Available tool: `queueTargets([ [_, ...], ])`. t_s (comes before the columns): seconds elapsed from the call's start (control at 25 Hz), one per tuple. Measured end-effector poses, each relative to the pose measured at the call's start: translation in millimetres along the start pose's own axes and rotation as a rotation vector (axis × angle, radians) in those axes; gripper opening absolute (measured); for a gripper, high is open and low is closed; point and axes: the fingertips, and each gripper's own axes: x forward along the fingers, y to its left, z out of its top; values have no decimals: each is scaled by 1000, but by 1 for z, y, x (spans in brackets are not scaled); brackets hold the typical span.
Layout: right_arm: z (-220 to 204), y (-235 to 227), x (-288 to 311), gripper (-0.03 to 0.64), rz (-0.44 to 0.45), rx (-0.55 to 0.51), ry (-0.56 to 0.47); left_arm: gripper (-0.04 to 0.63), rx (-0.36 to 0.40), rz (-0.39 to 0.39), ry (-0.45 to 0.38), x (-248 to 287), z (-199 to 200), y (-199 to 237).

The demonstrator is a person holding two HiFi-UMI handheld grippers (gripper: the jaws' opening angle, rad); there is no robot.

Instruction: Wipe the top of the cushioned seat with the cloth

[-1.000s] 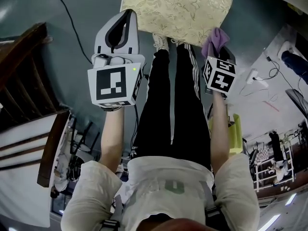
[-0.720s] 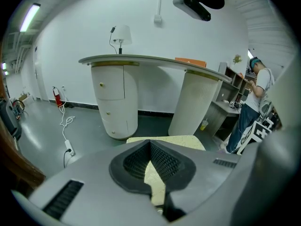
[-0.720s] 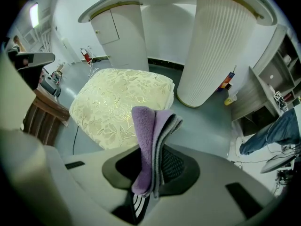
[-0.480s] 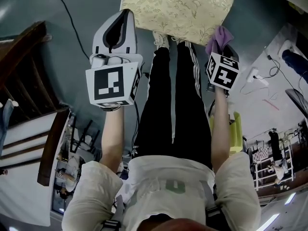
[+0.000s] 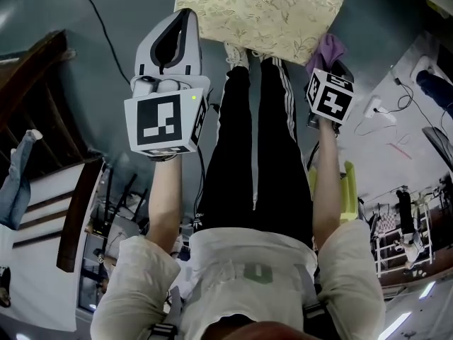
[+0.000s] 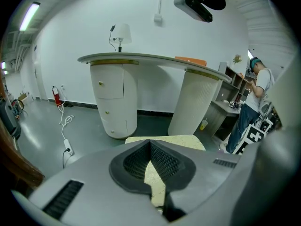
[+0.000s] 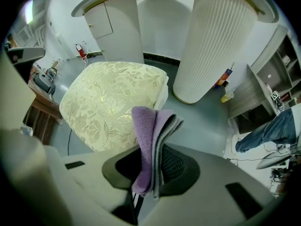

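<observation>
The folded cloth (image 7: pixel 153 135), judged soft, light and limp, is clamped mid-fold in the right tool (image 7: pixel 153 166) near the cushioned seat (image 7: pixel 110 102). The left tool (image 6: pixel 150 166) is closed and empty.

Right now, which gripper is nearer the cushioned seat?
Right, probably. The right gripper, jaws shut on the cloth, hangs just off the near right corner of the cushioned seat. The left gripper is by its left edge but looks higher, closer to the head camera.
</observation>
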Motion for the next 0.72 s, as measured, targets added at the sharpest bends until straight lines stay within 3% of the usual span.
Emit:
queueTargets([
  [0.48, 1, -2, -1, 91, 7, 23, 5, -8, 2, 2, -15, -1, 6, -1],
  [0.72, 55, 15, -66, 91, 46, 44, -111, -8, 11, 0, -62, -26, 48, -6],
])
